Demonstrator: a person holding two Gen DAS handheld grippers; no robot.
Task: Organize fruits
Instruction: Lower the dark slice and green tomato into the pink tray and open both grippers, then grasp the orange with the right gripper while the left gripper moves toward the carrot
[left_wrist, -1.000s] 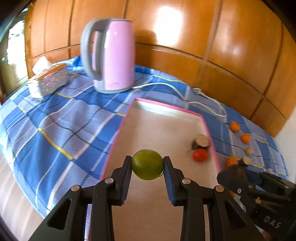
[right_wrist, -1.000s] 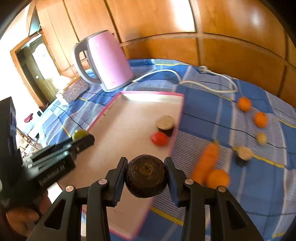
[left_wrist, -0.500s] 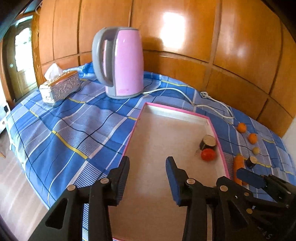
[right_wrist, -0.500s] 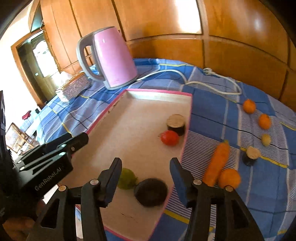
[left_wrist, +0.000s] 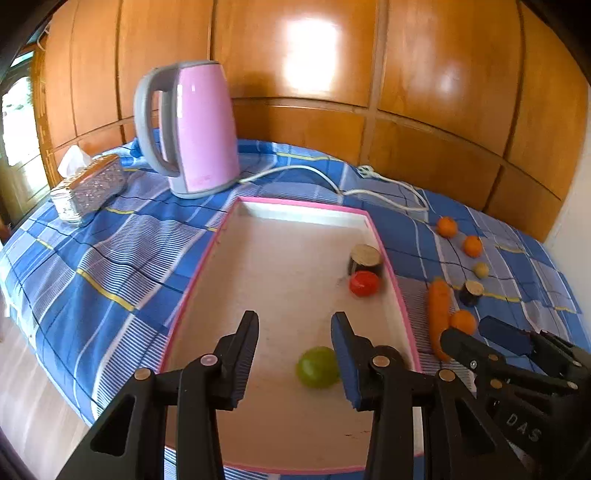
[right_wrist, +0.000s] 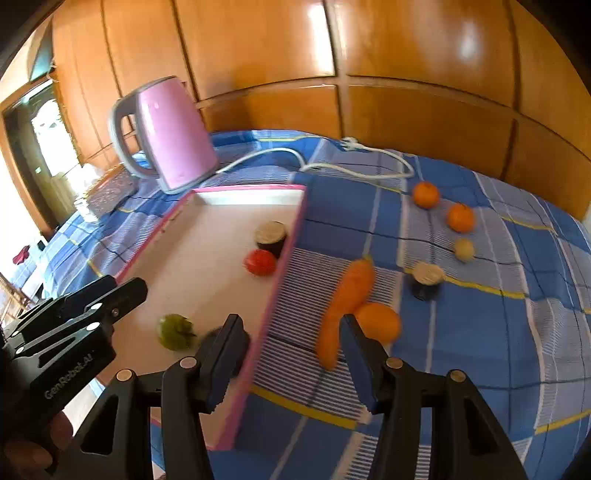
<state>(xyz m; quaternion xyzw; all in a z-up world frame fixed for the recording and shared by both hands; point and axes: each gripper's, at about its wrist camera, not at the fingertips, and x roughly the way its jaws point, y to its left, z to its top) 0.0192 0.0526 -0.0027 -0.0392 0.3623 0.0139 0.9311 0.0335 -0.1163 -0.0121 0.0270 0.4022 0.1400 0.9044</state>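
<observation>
Both tongs empty, jaws apart. Left gripper (left_wrist: 294, 325) over pink-rimmed tray (left_wrist: 402, 314); green fruit (left_wrist: 317, 366) lies on tray floor just beside its right finger. Right gripper (right_wrist: 291, 328) straddles tray edge; carrot (right_wrist: 345, 306) and orange (right_wrist: 378, 322) just ahead.

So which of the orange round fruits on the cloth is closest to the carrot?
The big orange touching the carrot; the two smaller ones lie far back near the cord.

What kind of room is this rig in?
Probably a home room, perhaps a bedroom or a dining corner. Wood-panelled wall, a blue plaid cloth over the surface, a pink electric kettle and a tissue box beside a pink-rimmed tray. The exact room cannot be told.
</observation>
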